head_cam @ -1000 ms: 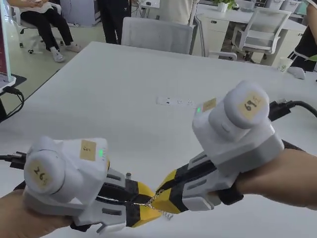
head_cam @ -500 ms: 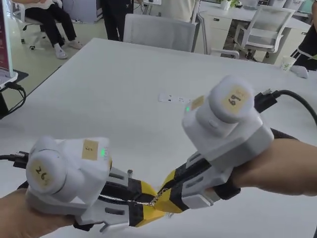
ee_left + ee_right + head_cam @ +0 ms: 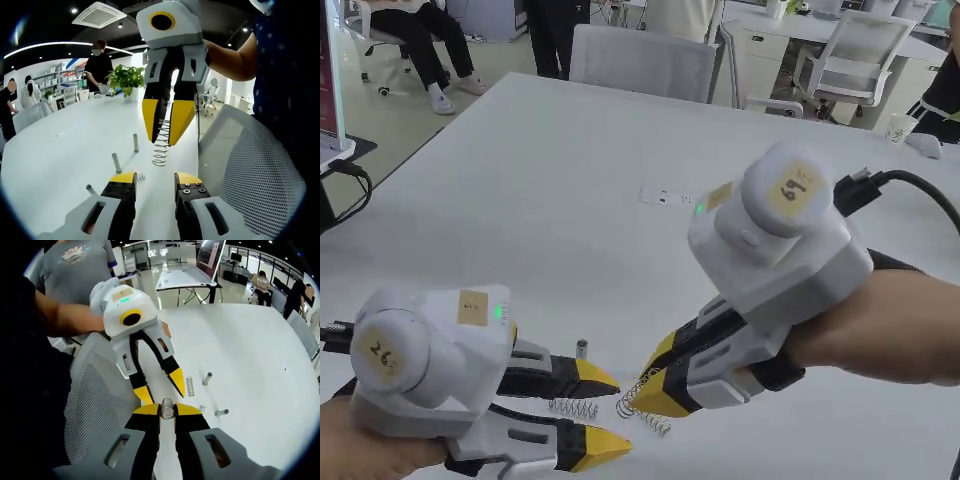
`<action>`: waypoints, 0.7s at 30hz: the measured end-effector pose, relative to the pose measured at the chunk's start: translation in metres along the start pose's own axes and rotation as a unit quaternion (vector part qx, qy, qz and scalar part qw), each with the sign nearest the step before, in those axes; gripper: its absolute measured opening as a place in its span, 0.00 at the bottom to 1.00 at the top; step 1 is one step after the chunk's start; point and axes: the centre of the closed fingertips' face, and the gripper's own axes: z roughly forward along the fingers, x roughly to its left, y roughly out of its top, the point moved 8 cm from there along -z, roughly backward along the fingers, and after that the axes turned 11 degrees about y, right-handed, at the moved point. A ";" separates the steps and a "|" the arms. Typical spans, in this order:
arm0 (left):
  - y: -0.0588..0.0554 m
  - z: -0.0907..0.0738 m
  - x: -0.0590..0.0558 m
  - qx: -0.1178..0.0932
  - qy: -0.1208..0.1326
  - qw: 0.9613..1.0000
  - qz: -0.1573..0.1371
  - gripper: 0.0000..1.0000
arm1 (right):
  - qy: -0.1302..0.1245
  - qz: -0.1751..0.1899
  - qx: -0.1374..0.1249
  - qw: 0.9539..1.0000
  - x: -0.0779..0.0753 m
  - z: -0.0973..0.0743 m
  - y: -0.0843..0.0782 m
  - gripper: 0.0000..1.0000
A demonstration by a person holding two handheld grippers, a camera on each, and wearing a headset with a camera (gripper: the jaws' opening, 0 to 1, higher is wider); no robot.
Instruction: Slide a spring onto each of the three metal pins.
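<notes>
The right gripper (image 3: 642,385) pinches one spring (image 3: 161,147) just above the white table (image 3: 570,200). The left gripper (image 3: 618,412) has its jaws spread; a second spring (image 3: 572,407) lies between them, near an upright metal pin (image 3: 581,348).

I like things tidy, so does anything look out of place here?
One small coiled metal spring lies loose on its side on the white table, near a bare short metal pin, not on it.
</notes>
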 end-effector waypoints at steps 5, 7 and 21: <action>-0.010 -0.006 0.005 0.002 0.019 1.000 -0.015 0.33 | -0.007 0.006 0.000 1.000 -0.003 -0.003 -0.003 0.08; -0.013 -0.010 0.007 0.004 0.026 0.999 -0.022 0.36 | -0.012 0.006 0.000 1.000 -0.004 -0.004 -0.004 0.08; -0.034 -0.034 0.018 0.005 0.092 0.994 -0.055 0.59 | -0.043 0.027 -0.002 0.999 -0.018 -0.026 -0.018 0.08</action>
